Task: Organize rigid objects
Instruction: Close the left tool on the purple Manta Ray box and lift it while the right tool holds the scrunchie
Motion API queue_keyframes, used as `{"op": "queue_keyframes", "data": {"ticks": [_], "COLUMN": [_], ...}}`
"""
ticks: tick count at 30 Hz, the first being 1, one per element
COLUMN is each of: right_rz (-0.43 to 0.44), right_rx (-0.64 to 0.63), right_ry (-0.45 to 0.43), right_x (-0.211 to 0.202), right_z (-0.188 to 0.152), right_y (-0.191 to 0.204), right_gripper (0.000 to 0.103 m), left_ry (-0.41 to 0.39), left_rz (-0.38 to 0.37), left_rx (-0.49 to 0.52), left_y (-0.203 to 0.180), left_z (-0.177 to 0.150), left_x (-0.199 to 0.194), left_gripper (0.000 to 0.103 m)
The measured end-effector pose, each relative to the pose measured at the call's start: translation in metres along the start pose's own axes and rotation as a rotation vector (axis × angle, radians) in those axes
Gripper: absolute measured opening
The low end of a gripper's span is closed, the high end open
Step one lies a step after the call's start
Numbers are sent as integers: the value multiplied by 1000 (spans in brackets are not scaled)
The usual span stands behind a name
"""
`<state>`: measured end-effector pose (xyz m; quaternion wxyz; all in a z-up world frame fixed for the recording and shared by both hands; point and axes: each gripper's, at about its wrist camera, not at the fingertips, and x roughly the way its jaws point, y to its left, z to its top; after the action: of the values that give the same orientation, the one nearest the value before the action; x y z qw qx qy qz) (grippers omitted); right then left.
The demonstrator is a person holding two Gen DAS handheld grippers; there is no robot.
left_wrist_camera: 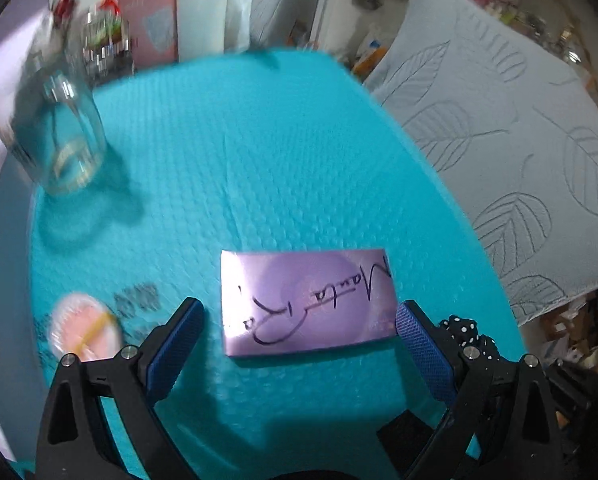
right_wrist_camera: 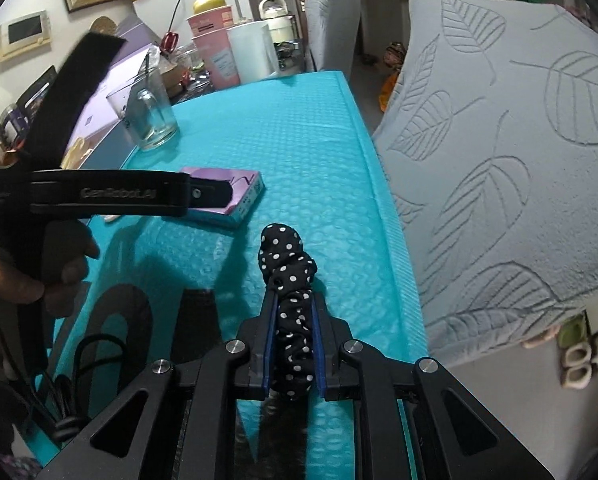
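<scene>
A flat purple box point(left_wrist_camera: 305, 302) with black handwriting lies on the turquoise mat point(left_wrist_camera: 259, 160). My left gripper point(left_wrist_camera: 299, 320) is open, its blue pads on either side of the box's near end. The box also shows in the right wrist view point(right_wrist_camera: 239, 192), partly behind the left gripper's body. My right gripper point(right_wrist_camera: 293, 300) is shut on a black polka-dot scrunchie point(right_wrist_camera: 289, 264), held just above the mat near its right edge. The scrunchie also peeks in at the left wrist view's lower right point(left_wrist_camera: 465, 330).
An empty clear glass jar point(left_wrist_camera: 59, 136) stands at the mat's far left, also in the right wrist view point(right_wrist_camera: 153, 120). A pink-and-white round item point(left_wrist_camera: 85, 330) lies near left. Boxes and cups point(right_wrist_camera: 227, 56) crowd the back. A grey leaf-pattern chair cover point(right_wrist_camera: 499, 160) borders the right.
</scene>
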<state>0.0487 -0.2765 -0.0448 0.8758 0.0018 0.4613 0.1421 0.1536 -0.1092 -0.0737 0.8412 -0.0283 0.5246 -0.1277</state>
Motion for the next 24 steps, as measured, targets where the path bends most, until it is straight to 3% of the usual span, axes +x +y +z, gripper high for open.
{"op": "queue_keyframes", "data": {"ticks": [3, 8, 15, 18, 24], "right_rz": [-4, -1, 4, 10, 11], "right_rx": [-1, 0, 0, 5, 18], "right_ry": [-2, -3, -3, -6, -18], "right_x": [0, 0, 2, 1, 0], "right_z": [-1, -2, -1, -3, -3], "right_y": [-1, 1, 0, -2, -3], "right_gripper": [16, 16, 16, 16, 16], "left_ry": [-5, 25, -10, -16, -20], "left_rz": [16, 132, 114, 124, 90], "left_rx": [11, 110, 100, 104, 137], "left_y": [-5, -24, -21, -18, -18], "left_z": [1, 1, 2, -4, -20], "left_x": [3, 15, 17, 8, -6], "left_gripper": [102, 103, 102, 94, 94]}}
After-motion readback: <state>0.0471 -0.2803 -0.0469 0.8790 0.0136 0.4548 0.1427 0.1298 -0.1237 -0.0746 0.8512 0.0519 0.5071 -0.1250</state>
